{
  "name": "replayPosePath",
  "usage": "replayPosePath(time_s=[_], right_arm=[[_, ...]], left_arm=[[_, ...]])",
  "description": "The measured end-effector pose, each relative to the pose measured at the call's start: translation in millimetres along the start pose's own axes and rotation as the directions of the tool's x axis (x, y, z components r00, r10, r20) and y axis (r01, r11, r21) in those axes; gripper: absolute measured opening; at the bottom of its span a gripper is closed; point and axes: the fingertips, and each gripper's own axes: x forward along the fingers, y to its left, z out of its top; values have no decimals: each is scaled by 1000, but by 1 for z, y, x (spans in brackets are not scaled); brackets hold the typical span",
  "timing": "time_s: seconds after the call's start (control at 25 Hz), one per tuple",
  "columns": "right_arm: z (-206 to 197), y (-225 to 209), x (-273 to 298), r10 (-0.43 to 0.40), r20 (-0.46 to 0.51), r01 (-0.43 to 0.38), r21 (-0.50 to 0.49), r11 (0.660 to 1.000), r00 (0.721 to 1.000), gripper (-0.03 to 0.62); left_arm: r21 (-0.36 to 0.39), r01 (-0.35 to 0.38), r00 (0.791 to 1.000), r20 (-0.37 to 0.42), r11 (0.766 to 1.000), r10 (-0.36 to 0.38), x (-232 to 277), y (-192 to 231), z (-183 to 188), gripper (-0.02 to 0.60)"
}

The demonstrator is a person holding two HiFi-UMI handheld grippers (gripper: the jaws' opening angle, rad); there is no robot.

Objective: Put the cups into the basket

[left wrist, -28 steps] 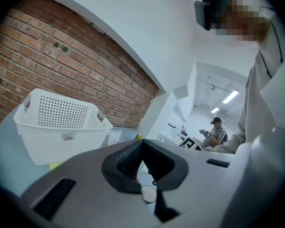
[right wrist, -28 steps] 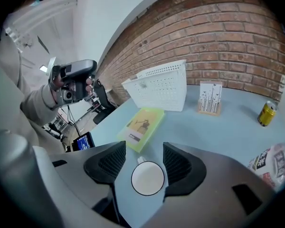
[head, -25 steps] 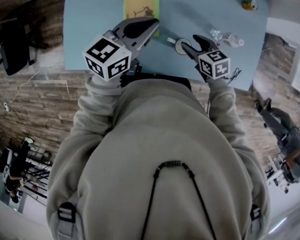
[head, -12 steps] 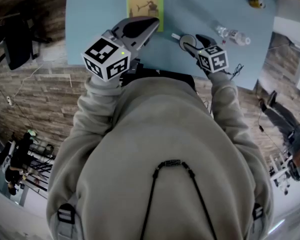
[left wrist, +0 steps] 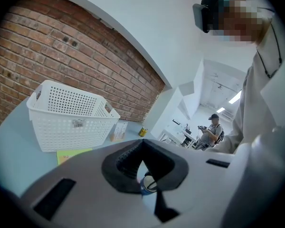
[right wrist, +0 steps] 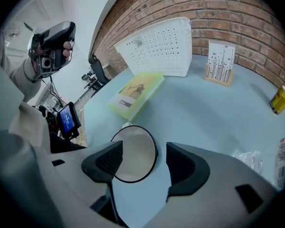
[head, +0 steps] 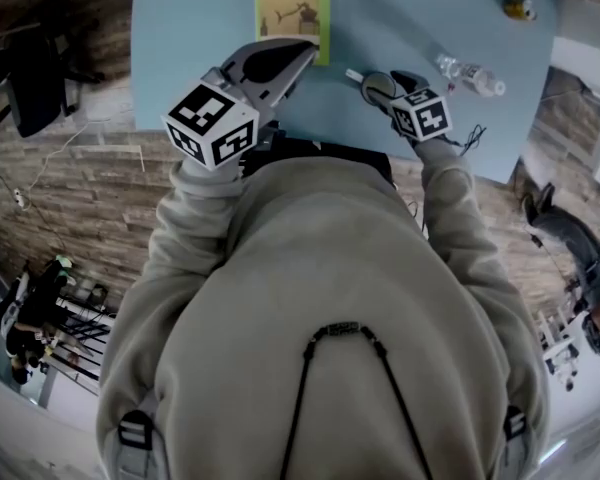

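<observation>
We are holding the right tool [right wrist: 143,159] spread wide around the cup [right wrist: 133,148], which is standing on the blue bench [right wrist: 204,108]. The tool's left pad is sitting right at the cup's rim and its right pad is standing clear of it. The white basket [right wrist: 156,49] is lying well ahead of this tool, past a green booklet [right wrist: 135,94]. The left tool [left wrist: 142,146] is hovering with its tips pressed together, gripping nothing.

A lab-like workroom: red brick wall [left wrist: 61,46], pale blue tabletop [head: 190,28], cluttered white desks [left wrist: 178,127], small mounted blue-lit screen [right wrist: 66,118].
</observation>
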Motion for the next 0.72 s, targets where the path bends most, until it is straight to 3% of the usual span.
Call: replayPosePath(time_s=[0.64,0.72], right_arm=[[-9,-6,29,-57,-130,38,-139,990,990,276],[-9,-7,30,-71,-140,51,-143,988,988,240]], left_arm=[[-39,-32,999,6,999,32,-5,13,-9,-2],[-56,-29,999,18,998,30,-7,14,-7,-2]])
